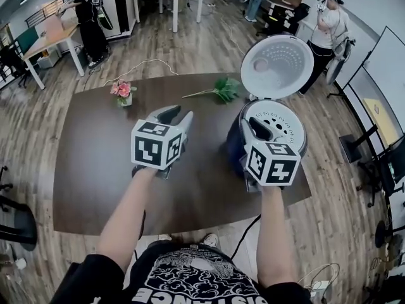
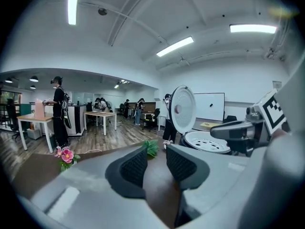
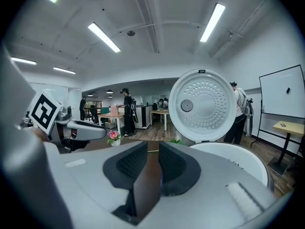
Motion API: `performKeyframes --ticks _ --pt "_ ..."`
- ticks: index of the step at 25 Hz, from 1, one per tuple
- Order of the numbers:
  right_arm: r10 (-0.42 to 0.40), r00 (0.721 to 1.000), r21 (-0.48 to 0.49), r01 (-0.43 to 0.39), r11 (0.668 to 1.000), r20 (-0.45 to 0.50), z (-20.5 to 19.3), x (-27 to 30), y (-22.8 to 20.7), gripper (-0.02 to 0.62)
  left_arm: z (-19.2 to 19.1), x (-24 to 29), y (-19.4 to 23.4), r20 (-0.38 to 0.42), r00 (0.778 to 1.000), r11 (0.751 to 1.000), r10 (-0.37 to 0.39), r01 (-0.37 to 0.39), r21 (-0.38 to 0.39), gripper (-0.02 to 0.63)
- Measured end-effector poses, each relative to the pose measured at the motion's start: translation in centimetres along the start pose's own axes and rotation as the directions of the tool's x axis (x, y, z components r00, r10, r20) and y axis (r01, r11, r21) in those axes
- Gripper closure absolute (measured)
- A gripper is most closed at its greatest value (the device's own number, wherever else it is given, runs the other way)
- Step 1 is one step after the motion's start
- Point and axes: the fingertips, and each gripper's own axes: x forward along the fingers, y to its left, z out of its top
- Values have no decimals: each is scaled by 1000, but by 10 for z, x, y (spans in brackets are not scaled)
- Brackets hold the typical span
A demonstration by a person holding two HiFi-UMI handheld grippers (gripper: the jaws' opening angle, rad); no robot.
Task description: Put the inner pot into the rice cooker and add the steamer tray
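- Left hand-held gripper (image 2: 157, 164): held above the middle of the tabletop (image 1: 95, 170). Jaws stand at a narrow gap; only bare wood shows between the pads, nothing gripped.
- Right hand-held gripper (image 3: 152, 163): held over the near rim of the cooker (image 1: 235, 145). Jaws are narrower still, a thin slit with wood showing through, nothing gripped.
- The two grippers sit side by side, apart, both pointing away from the person.
- Cooker: stands at the right end of the tabletop, dark body, mouth open.
- Steamer tray (image 1: 288, 120): white, perforated, seated level in the cooker's mouth, partly covered by the right gripper in the head view.
- Inner pot: cannot tell; the tray covers the opening.
- Lid (image 1: 277, 65): swung up at the far side of the cooker, dimpled inner face toward the person.
- Pink flower (image 1: 122, 91): far left of the tabletop.
- Green sprig (image 1: 221, 88): lies flat at the far edge, just left of the lid.
- Beyond: wood floor, white tables, people standing.
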Motion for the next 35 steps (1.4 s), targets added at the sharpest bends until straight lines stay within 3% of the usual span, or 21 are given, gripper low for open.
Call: performKeyframes --ticks 8,15,35 --pt "89 996 -25 -88 996 24 3 14 41 564 -5 -44 36 30 996 997 80 -80 -9 505" --pt "107 993 -41 -105 994 52 7 18 59 594 -4 -68 60 71 988 989 140 -143 31 580" --pt "100 994 -29 -99 995 46 5 16 50 594 -13 -63 63 60 989 991 134 -134 9 601"
